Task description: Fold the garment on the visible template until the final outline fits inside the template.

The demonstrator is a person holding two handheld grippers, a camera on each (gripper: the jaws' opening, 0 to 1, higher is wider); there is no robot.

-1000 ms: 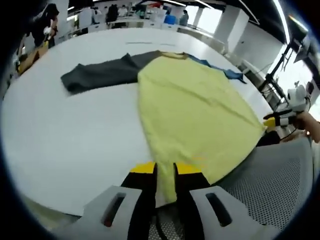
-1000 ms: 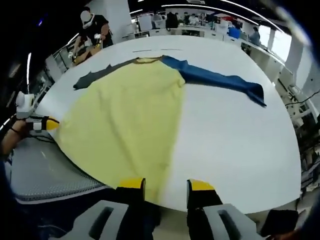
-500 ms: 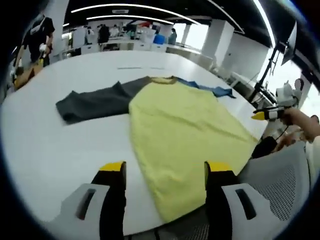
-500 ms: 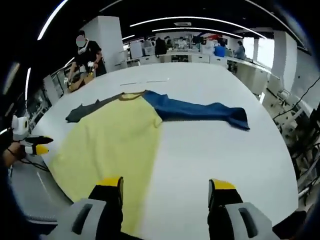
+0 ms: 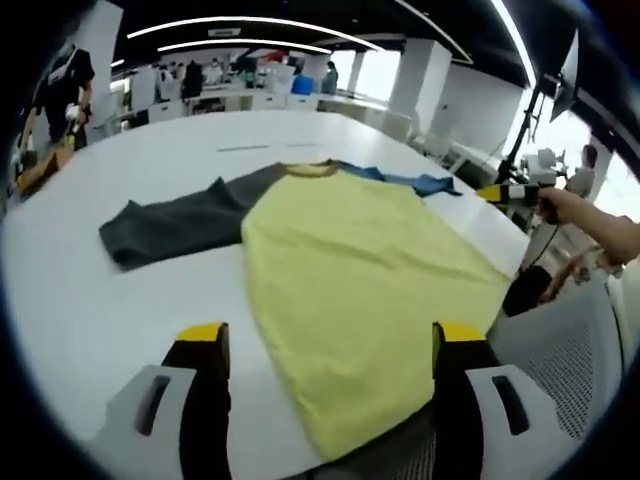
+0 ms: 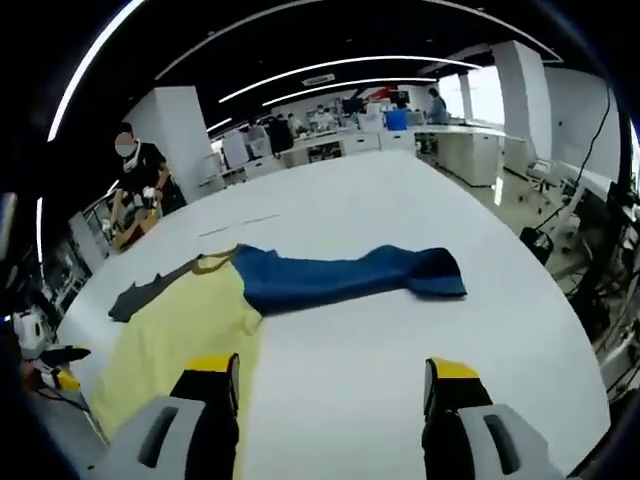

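Observation:
A long-sleeved garment lies flat on the white table [image 5: 120, 320]. It has a yellow body [image 5: 350, 280], a dark grey sleeve [image 5: 170, 225] and a blue sleeve [image 5: 420, 183]. My left gripper [image 5: 332, 340] hovers open above the yellow hem, with nothing between its jaws. In the right gripper view the blue sleeve [image 6: 350, 280] stretches across the middle, and the yellow body [image 6: 170, 335] and grey sleeve [image 6: 150, 292] lie to its left. My right gripper [image 6: 332, 368] is open over bare table beside the yellow edge. The right gripper [image 5: 510, 192] also shows at the far right, held by a hand.
A grey mesh chair [image 5: 560, 370] stands at the table's near edge. A thin dark line [image 5: 245, 148] marks the table beyond the collar. A person [image 6: 140, 175] stands at the far left corner, and desks fill the room behind.
My left gripper has let go of the yellow hem and opened wide. The right jaws have spread too. Both cameras have lifted, and the right view has swung toward the blue sleeve.

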